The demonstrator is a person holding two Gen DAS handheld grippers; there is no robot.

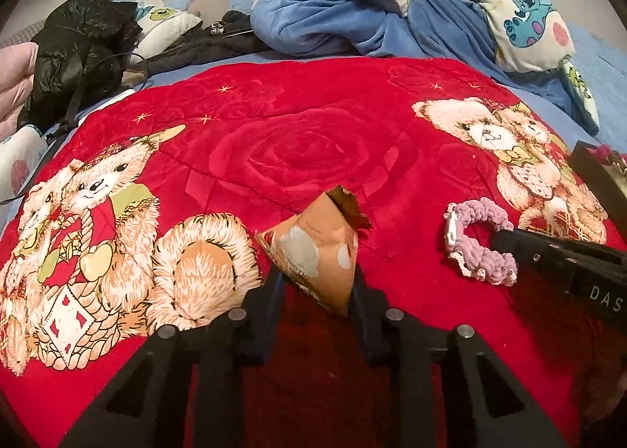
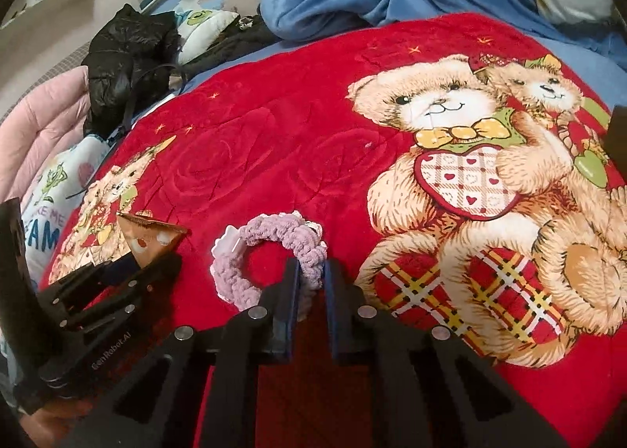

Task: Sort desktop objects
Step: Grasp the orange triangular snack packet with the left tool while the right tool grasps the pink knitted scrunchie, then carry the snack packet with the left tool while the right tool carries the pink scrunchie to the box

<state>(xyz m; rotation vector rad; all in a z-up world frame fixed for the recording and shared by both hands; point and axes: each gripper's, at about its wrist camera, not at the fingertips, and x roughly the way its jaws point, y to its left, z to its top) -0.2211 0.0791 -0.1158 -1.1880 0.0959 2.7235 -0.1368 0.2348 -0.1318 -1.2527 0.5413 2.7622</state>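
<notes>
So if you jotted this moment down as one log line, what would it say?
left tongs: shut on torn orange packet | right tongs: shut on purple scrunchie | surface: red teddy-bear blanket | sorting: nothing placed yet

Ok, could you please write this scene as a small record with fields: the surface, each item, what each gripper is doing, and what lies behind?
surface: red blanket with teddy bear prints
item 1: tan snack packet, torn open at its top
item 2: purple crocheted scrunchie, to the right of the packet
left gripper: shut on the snack packet's lower part
right gripper: shut on the near side of the scrunchie
behind: black jacket at far left, blue bedding at far centre
</notes>
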